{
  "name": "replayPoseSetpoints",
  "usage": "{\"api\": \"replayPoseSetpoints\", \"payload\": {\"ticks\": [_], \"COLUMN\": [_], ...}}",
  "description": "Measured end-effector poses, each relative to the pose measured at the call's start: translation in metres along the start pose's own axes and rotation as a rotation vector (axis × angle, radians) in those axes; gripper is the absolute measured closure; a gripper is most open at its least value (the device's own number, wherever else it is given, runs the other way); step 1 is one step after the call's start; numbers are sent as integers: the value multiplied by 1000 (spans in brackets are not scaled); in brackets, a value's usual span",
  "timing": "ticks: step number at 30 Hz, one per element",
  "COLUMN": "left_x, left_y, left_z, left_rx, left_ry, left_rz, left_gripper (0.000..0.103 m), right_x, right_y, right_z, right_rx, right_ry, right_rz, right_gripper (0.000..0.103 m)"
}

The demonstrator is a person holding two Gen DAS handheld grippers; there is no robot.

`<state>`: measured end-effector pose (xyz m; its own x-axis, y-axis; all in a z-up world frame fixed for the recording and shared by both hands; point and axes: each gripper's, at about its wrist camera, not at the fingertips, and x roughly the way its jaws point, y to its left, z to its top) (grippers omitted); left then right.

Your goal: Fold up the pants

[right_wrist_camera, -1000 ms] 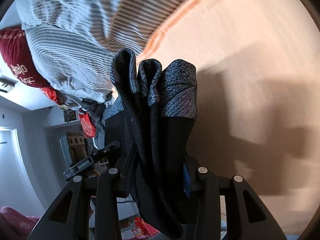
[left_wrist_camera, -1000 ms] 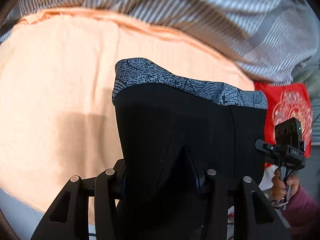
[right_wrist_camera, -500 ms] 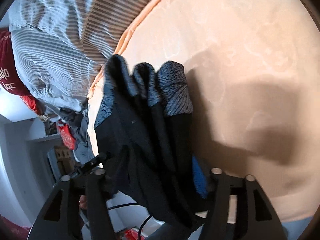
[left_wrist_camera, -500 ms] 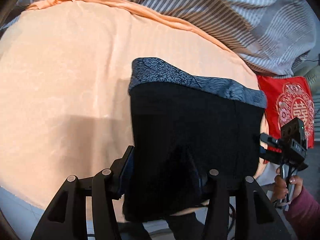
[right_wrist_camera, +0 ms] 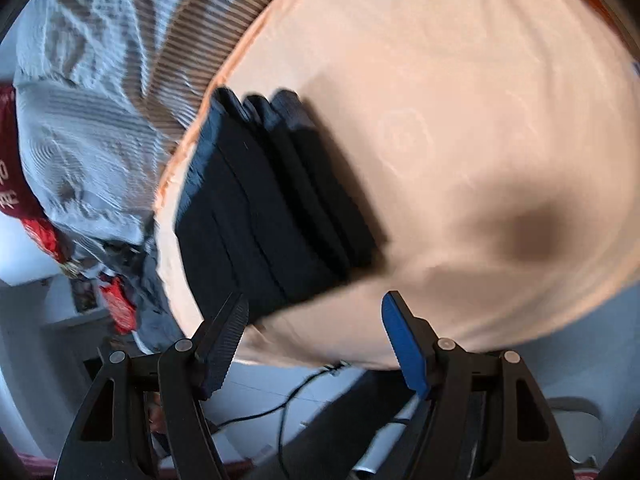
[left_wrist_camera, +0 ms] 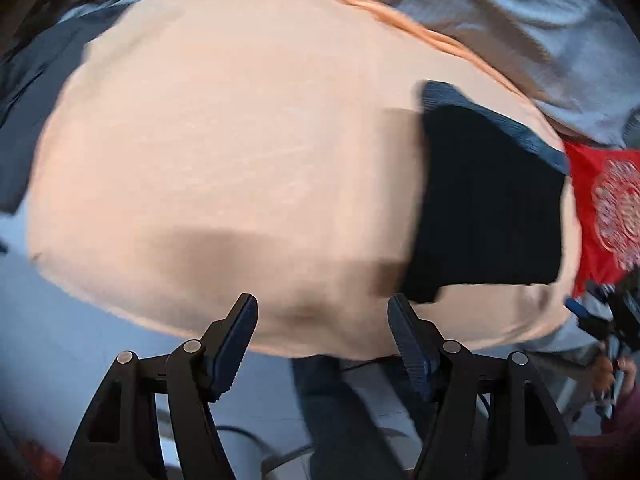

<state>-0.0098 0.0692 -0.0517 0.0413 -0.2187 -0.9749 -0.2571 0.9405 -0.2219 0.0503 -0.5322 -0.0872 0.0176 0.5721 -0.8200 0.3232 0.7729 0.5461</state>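
The black pants [left_wrist_camera: 488,204] lie folded in a flat stack on the peach bed sheet [left_wrist_camera: 240,140], their grey patterned waistband toward the striped quilt. In the right wrist view the pants [right_wrist_camera: 272,208] show as several stacked layers near the sheet's left edge. My left gripper [left_wrist_camera: 322,320] is open and empty, above the bed's near edge, left of the pants. My right gripper [right_wrist_camera: 314,320] is open and empty, just short of the pants' near edge. Both views are motion blurred.
A grey striped quilt [left_wrist_camera: 500,20] is bunched along the far side of the bed [right_wrist_camera: 92,120]. A red cushion [left_wrist_camera: 608,208] lies right of the pants. The other hand-held gripper [left_wrist_camera: 612,320] shows at the right edge. Cables [right_wrist_camera: 280,404] run on the floor below.
Both grippers have opened and let go of the pants, which now lie on the sheet. Both grippers have pulled back toward the bed's near edge.
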Motion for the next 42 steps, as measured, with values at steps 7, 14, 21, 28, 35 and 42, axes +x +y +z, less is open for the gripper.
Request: {"api": "replayPoseSetpoints", "payload": {"ticks": [7,14,21,28,35,42], "left_x": [-29,-51,-22,-7,5,15], "left_y": [91,131,66,-18,-101,-172], "left_z": [-17,-34,-53,-71,-71,-60], "left_rx": [-86,-196,15,96,131,163], "left_ry": [-23,-88,-6,-18,-67,-123], "left_rz": [219,235,171,38,41,59], "left_gripper": [34,34,34,34,34,17], "right_x": [-18,-22,-18,-22,-14,-9], "right_y": [4,26,47,62,71,76], "right_z": [-26,-50,-88,-103,-98,-90], "right_rx": [-57,-125,-213,-286,-378,-403], "right_ry": [-8,-19,10,20,3,-40], "right_rz": [-85,-144,-212,-246,-254,-261], "right_gripper": [30,29,25,25,23,20]}}
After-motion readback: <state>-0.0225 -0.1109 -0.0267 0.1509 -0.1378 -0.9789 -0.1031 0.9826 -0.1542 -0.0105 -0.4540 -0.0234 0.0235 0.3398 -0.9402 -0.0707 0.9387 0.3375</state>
